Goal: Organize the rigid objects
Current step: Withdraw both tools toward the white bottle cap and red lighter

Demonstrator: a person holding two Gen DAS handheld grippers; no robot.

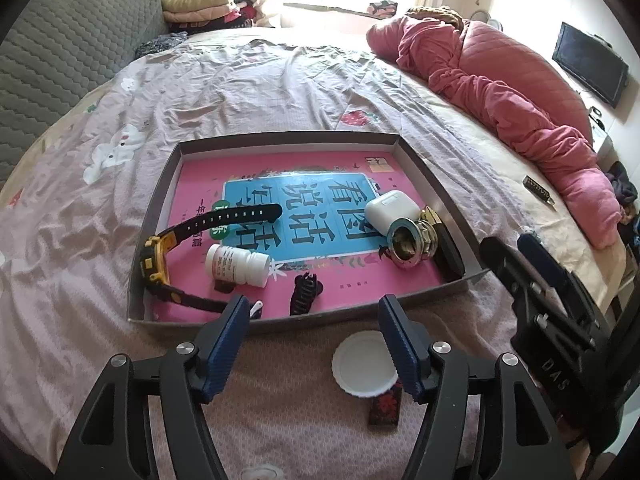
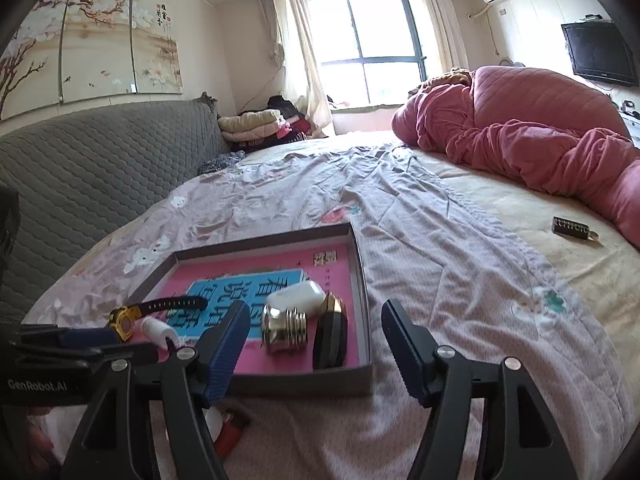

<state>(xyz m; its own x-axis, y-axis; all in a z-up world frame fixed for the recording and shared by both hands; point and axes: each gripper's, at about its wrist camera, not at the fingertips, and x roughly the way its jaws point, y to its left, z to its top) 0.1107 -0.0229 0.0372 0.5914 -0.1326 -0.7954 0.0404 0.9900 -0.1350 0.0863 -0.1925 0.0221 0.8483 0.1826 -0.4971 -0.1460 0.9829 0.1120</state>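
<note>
A shallow grey cardboard tray (image 1: 424, 168) lies on the wrinkled bedsheet (image 1: 248, 80), lined with a glossy pink-and-blue printed sheet. Inside, at 9 o'clock, a yellow-cased wristwatch (image 1: 156, 258) arches its ribbed black strap; beside it lies a white cylindrical pill bottle (image 1: 237, 265), with a toothed black hair claw (image 1: 305, 288) at 6 o'clock. At 3 o'clock sit a smooth white earbud case (image 1: 390, 211), a threaded chrome fitting (image 1: 408, 242) and a black-and-gold case (image 2: 330, 332). Outside the near wall, a white round lid (image 1: 362, 362) overlaps a small dark red box (image 1: 385, 410). The left gripper (image 1: 314, 344) is spread wide and empty above the lid; the right gripper (image 2: 314, 354) is likewise spread, empty, over the tray's near right corner
</note>
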